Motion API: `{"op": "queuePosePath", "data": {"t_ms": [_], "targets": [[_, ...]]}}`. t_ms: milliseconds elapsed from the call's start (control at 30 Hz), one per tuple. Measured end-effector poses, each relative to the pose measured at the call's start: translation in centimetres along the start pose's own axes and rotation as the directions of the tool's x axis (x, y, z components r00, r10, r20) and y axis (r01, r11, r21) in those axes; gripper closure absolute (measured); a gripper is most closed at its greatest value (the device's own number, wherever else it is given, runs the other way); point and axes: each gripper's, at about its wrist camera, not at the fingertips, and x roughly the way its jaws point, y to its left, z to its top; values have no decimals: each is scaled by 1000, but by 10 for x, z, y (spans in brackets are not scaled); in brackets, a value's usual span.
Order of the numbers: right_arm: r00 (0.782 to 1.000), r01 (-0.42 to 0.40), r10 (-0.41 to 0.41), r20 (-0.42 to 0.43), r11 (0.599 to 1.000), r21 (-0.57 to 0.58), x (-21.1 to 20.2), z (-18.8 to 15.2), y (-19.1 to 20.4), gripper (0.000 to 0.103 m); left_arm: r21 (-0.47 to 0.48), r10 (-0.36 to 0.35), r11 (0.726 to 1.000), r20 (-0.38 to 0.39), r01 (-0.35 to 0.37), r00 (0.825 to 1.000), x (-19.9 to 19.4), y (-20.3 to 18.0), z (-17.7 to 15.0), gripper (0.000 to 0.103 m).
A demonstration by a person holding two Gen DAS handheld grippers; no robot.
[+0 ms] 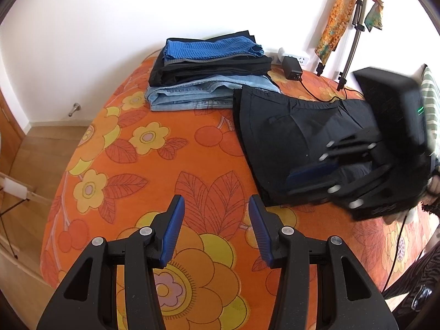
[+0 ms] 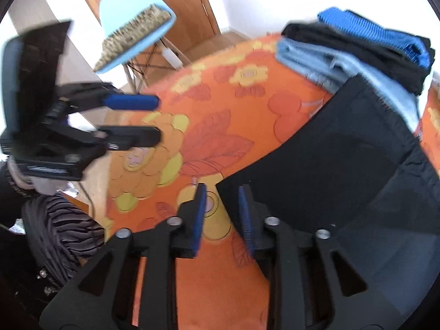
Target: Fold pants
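Black pants (image 1: 297,137) were laid folded on the bed (image 1: 165,165) beside the folded stack (image 1: 209,68), with left gripper (image 1: 216,231) and right gripper (image 2: 222,214) jaws apart, nothing held, fold judged done.

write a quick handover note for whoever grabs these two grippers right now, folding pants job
Left gripper: open, empty, over bare floral bedspread, left of the black pants.
Right gripper: open, empty, at the near corner of the black pants; not gripping them.
Black pants: lying folded flat on the bed, beside the stack of folded clothes by the wall.
Done: pants look folded into a compact rectangle; stack has jeans, black items, blue piece on top.
Left: probably one more fold or a tidy, then move the pants onto or beside the stack. The charger cable runs behind them.
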Motion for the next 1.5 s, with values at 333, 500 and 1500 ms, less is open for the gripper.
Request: {"op": "queuePosePath", "data": {"t_ms": [333, 500, 1500], "targets": [[966, 254, -254, 47, 967, 14, -37, 45, -76, 73, 47, -119, 992, -35, 120, 992, 23, -42, 12, 56], [956, 293, -291, 43, 955, -46, -15, 76, -89, 74, 60, -139, 988, -85, 144, 987, 46, -58, 16, 56], [924, 383, -377, 69, 901, -205, 25, 103, -90, 96, 86, -125, 986, -160, 140, 979, 78, -69, 5, 56]]}}
